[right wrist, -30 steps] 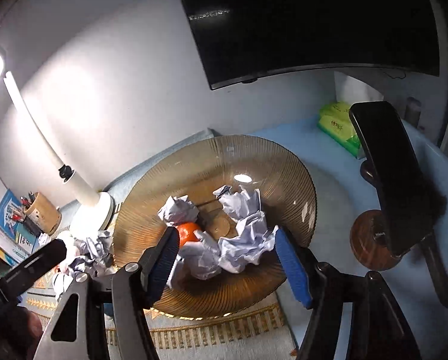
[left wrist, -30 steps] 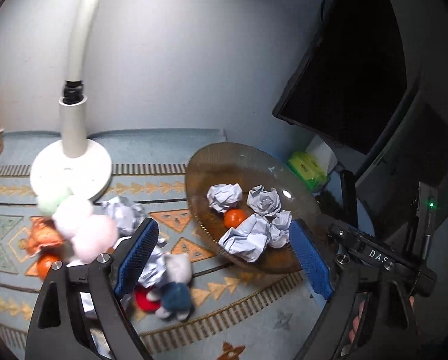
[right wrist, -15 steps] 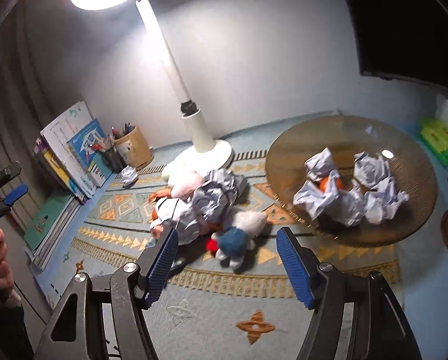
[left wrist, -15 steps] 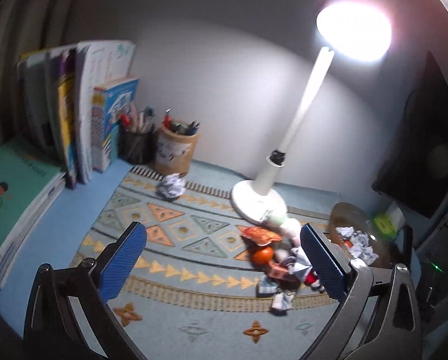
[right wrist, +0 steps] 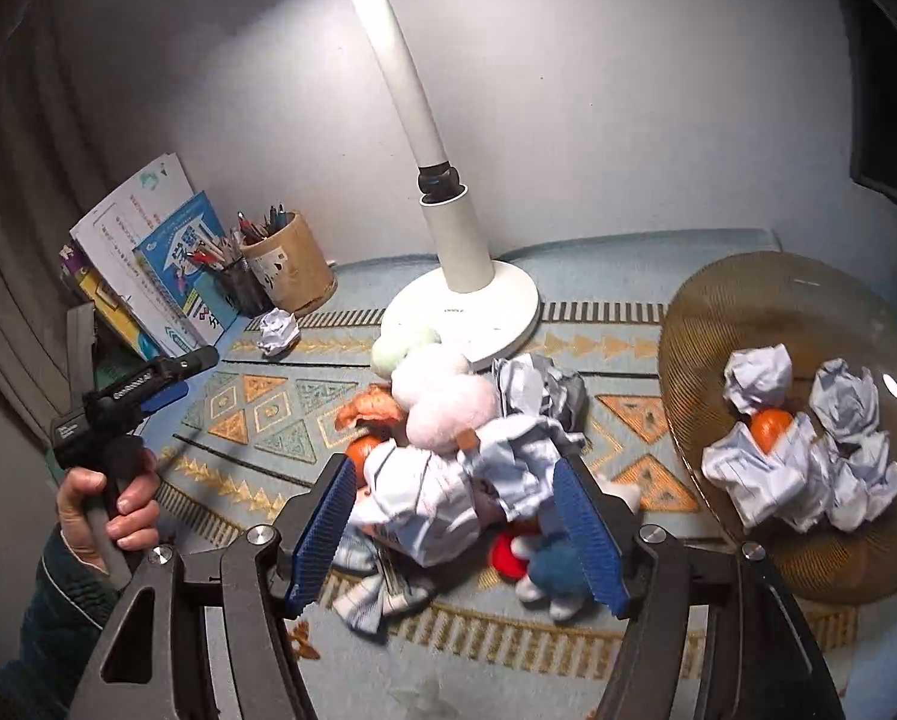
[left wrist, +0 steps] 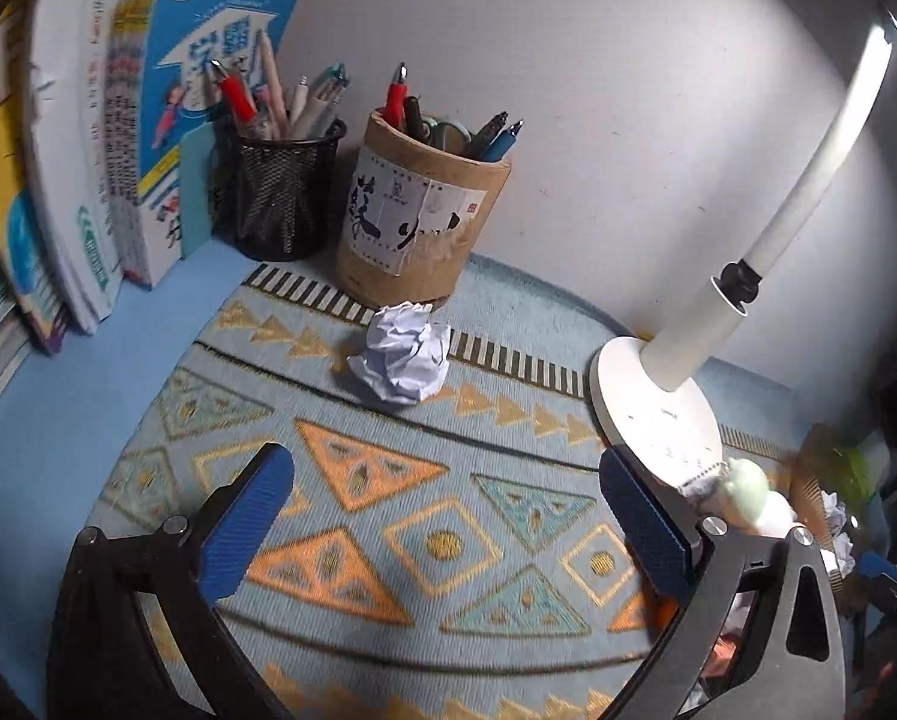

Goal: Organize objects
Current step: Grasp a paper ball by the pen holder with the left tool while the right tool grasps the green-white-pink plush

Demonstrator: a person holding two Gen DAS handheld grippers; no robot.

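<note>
A lone crumpled paper ball (left wrist: 403,354) lies on the patterned mat in front of the cardboard pen pot; it also shows small in the right wrist view (right wrist: 278,330). My left gripper (left wrist: 448,510) is open and empty, a short way in front of that ball. My right gripper (right wrist: 454,525) is open over a pile of crumpled papers (right wrist: 430,498), pastel plush balls (right wrist: 448,408), an orange (right wrist: 361,450) and a blue plush toy (right wrist: 559,570). The brown glass plate (right wrist: 742,312) at right holds several paper balls and an orange (right wrist: 772,426).
A cardboard pen pot (left wrist: 418,216), a black mesh pen cup (left wrist: 283,192) and standing books (left wrist: 142,138) line the wall at left. A white desk lamp (right wrist: 466,300) stands behind the pile. The left hand-held gripper (right wrist: 124,402) shows at the left of the right wrist view.
My left gripper has swung from the plate to the mat's far left, close to the lone paper ball. My right gripper has moved left from the plate and down over the pile.
</note>
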